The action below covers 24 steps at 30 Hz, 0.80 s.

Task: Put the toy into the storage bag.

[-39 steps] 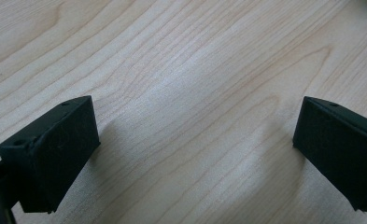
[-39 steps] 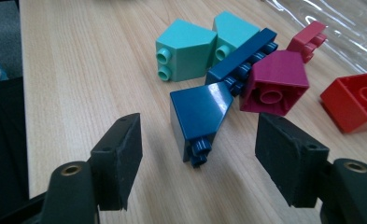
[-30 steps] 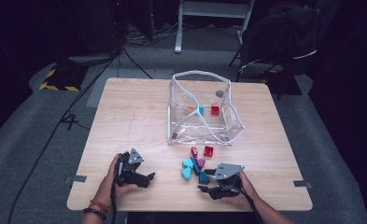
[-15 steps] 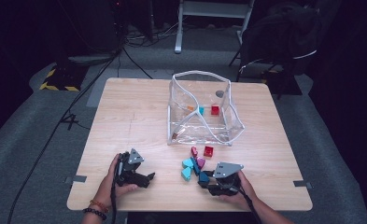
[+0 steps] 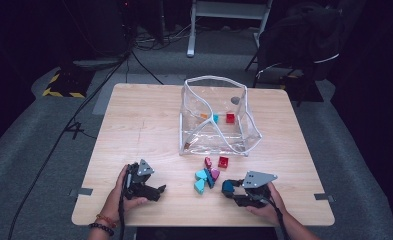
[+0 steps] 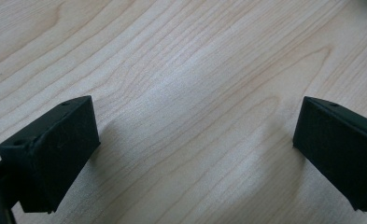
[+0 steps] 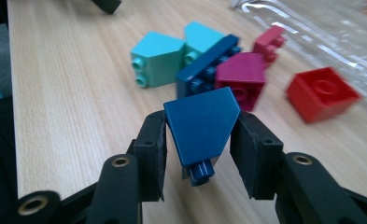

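**Blue brick clamped in right gripper**

The blue brick (image 7: 201,130) sits between the jaws of the right gripper (image 7: 197,140), which have just been closing and now press on both its sides; it is held just above the table (image 7: 69,93). Ahead of the jaws lies the pile (image 7: 204,60) of teal, navy and magenta bricks, with a red brick (image 7: 322,93) to its right and the clear bag (image 5: 216,117) beyond. The left gripper (image 6: 195,140) stands wide open over bare wood, holding nothing.
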Motion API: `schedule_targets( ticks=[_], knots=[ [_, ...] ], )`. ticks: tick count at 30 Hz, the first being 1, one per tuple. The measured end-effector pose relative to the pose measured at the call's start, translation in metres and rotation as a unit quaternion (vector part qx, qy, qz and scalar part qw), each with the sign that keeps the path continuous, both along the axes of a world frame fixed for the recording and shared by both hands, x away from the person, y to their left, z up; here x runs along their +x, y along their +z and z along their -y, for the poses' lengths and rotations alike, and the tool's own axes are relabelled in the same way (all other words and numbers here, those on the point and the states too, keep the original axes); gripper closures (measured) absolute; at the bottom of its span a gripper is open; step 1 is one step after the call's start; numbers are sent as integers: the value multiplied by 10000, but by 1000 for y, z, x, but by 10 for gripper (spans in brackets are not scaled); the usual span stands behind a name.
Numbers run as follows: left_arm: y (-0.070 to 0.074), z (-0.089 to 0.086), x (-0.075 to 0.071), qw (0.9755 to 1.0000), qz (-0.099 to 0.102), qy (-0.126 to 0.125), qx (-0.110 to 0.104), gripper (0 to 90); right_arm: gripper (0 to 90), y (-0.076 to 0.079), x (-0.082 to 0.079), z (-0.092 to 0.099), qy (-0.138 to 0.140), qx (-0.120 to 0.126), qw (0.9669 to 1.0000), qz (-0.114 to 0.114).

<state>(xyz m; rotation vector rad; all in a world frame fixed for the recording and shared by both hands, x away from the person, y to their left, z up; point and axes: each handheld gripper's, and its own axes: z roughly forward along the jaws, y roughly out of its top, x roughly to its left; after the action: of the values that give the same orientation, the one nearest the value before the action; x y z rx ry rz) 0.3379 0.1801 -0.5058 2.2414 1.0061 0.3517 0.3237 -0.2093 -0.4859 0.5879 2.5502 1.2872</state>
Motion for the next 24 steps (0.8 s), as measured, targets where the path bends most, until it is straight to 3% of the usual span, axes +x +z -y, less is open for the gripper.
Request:
schedule_targets(
  ticks=[9, 12, 16, 24],
  knots=[
    [0, 0, 0, 10000, 0, 0, 0, 5, 576, 18, 11, 50, -675, 211, 9974, 169],
    [0, 0, 0, 10000, 0, -1, 1, 5, 577, 22, 15, 63, -989, 35, 9939, 491],
    [0, 0, 0, 10000, 2, 1, 0, 5, 577, 26, 21, 78, -1292, -49, 9890, 711],
    [0, 0, 0, 10000, 0, -1, -4, 5, 577, 37, 31, 103, -1627, 109, 9828, 872]
  ],
)
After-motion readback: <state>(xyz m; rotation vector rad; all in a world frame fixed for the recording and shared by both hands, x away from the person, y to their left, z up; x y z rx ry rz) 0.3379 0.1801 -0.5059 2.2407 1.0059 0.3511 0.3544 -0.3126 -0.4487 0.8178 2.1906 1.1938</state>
